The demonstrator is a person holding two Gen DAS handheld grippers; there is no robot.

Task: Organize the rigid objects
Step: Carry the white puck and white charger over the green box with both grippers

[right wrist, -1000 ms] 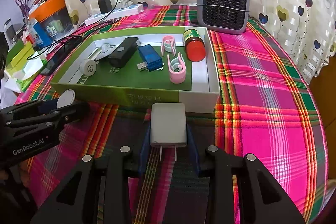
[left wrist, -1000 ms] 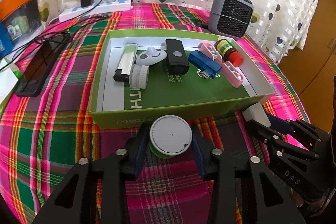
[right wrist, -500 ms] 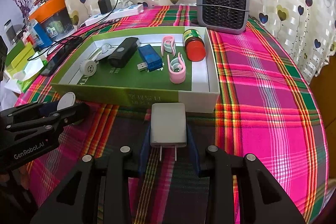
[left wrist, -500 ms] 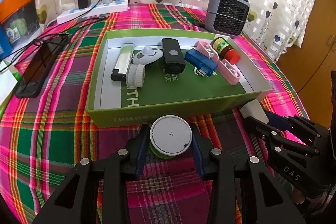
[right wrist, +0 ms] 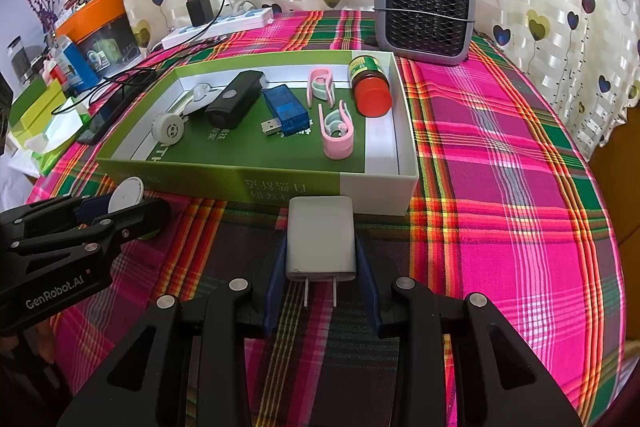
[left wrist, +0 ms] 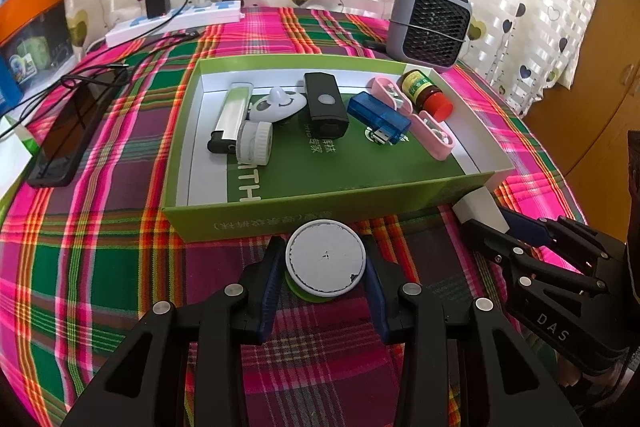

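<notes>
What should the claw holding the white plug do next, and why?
Probably lift the white plug over the near wall of the green box and set it inside. The right claw already grips it just outside, and bare floor shows near the wall.

round tin (left wrist: 325, 258): white lid up, green base, held just outside the box's (left wrist: 320, 215) near wall | charger (right wrist: 321, 239): white, prongs toward the camera, held at the box's near right corner | in box: lighter (left wrist: 230, 117), black fob (left wrist: 323, 105), blue USB stick (left wrist: 378, 115), two pink clips (right wrist: 336, 131), red-capped bottle (right wrist: 370, 87) on its side
</notes>
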